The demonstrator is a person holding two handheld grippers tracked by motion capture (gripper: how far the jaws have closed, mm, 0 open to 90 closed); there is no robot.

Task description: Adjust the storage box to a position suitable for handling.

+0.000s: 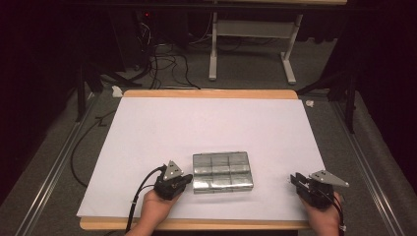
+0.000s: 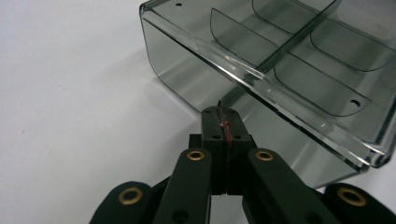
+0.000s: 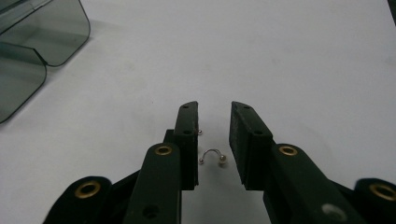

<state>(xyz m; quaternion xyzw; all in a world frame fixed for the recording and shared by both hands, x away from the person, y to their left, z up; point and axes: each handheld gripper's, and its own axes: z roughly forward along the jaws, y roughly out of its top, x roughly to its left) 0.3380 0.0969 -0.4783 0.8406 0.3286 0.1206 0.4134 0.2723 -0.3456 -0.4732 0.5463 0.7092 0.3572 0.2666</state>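
A smoky clear compartment box (image 1: 221, 171) lies open-topped on the white sheet (image 1: 206, 123), with its dividers showing in the left gripper view (image 2: 280, 60). My left gripper (image 1: 188, 179) is at the box's left side, its jaws shut (image 2: 224, 114) on a tiny thin metal piece with a red spot (image 2: 226, 125). My right gripper (image 1: 293, 178) rests off the box's right side, open (image 3: 215, 109). A small curved metal bar with ball ends (image 3: 213, 156) lies on the sheet between its jaws, untouched. A corner of the box (image 3: 28, 37) shows at the far left.
The wooden table edge (image 1: 196, 224) runs along the front. Beyond the table, cables (image 1: 162, 59) lie on the floor and a white desk frame (image 1: 253, 34) stands at the back. The far half of the sheet is bare.
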